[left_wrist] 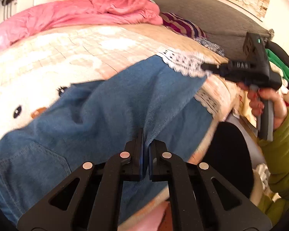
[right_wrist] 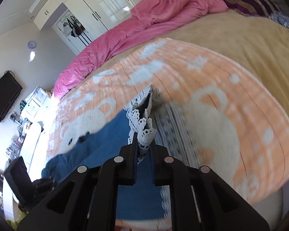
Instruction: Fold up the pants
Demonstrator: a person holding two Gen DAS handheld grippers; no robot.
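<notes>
Blue denim pants (left_wrist: 98,111) with a white lace hem (left_wrist: 183,63) lie across the bed. My left gripper (left_wrist: 146,146) is shut on a fold of the denim near the bed's front edge. My right gripper (right_wrist: 143,144) is shut on the lace hem (right_wrist: 142,127) and holds it lifted off the blanket. In the left wrist view the right gripper (left_wrist: 206,67) is at the right, pinching the lace end of the leg. The denim (right_wrist: 106,144) runs away to the left below the right gripper.
The bed carries an orange and white cartoon blanket (right_wrist: 221,105), a pink duvet (left_wrist: 86,13) at the far side and a striped pillow (left_wrist: 181,26). A grey headboard (left_wrist: 202,9) is behind. A wardrobe (right_wrist: 98,5) and a TV (right_wrist: 3,96) stand beyond the bed.
</notes>
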